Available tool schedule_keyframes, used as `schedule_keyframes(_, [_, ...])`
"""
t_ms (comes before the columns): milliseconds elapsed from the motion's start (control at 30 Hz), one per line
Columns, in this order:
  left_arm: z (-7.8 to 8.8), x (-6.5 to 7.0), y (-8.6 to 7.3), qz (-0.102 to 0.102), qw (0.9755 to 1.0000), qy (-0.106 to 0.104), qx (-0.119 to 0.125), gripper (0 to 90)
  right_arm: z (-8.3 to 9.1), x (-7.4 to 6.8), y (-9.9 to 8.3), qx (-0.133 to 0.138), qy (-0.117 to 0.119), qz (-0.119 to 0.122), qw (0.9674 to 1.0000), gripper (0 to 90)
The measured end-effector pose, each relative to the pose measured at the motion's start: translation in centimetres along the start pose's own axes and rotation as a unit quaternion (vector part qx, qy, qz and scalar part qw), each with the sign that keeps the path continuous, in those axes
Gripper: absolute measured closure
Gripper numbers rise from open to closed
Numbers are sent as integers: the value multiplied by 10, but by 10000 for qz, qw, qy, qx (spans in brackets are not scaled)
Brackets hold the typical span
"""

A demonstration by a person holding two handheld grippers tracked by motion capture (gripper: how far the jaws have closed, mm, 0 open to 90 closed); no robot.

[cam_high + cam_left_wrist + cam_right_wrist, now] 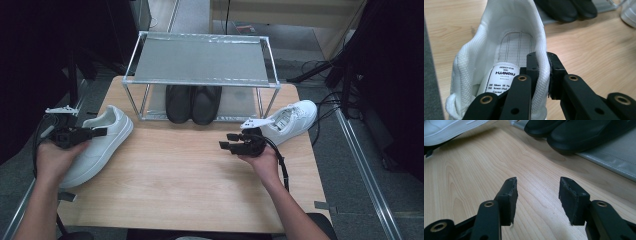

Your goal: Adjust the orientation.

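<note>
Black pair (193,103) already racked; left hand-held gripper (543,72) pinches the desk's left-edge white shoe (100,142) (collar wall), right hand-held gripper (537,195) open, other white shoe (292,119) waiting.

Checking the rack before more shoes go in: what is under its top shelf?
A pair of black shoes stands side by side under the rack shelf, toes toward the person. The shelf covers their heels and whatever lies behind them.

A metal shoe rack (200,57) with a grey top shelf stands at the far edge of a pale wooden bench (190,185). Under the rack's top shelf, on its lower level, a pair of black shoes (193,103) sits side by side, toes pointing forward. Just right of the rack, a second white sneaker (295,119) lies on the bench.
</note>
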State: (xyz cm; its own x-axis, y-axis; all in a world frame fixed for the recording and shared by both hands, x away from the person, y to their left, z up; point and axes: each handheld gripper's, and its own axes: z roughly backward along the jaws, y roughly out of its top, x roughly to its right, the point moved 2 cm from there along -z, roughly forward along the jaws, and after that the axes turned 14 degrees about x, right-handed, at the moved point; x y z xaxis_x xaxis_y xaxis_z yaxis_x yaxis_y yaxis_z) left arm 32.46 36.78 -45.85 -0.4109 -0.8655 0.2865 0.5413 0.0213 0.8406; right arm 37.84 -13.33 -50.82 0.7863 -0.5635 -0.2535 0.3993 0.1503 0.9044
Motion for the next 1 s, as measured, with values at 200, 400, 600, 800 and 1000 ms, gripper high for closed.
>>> schedule_keyframes(200, [2,28,-1,-160,9996,-225,26,827,0,2,2,44,-11,3,10000,478])
schedule_keyframes(400, [-10,55,2,-321,9982,-506,-42,827,4,7,3,97,-129,-67,9998,456])
schedule_keyframes(600, [-29,81,4,-454,9958,-787,-54,828,7,8,3,84,-201,-73,9997,456])
schedule_keyframes(800, [-46,105,4,-617,9919,-1085,-256,828,9,8,1,66,-222,-94,9997,462])
schedule_keyframes(1000, [-62,131,5,-839,9851,-1448,-395,828,15,7,-2,77,-300,-77,9995,464])
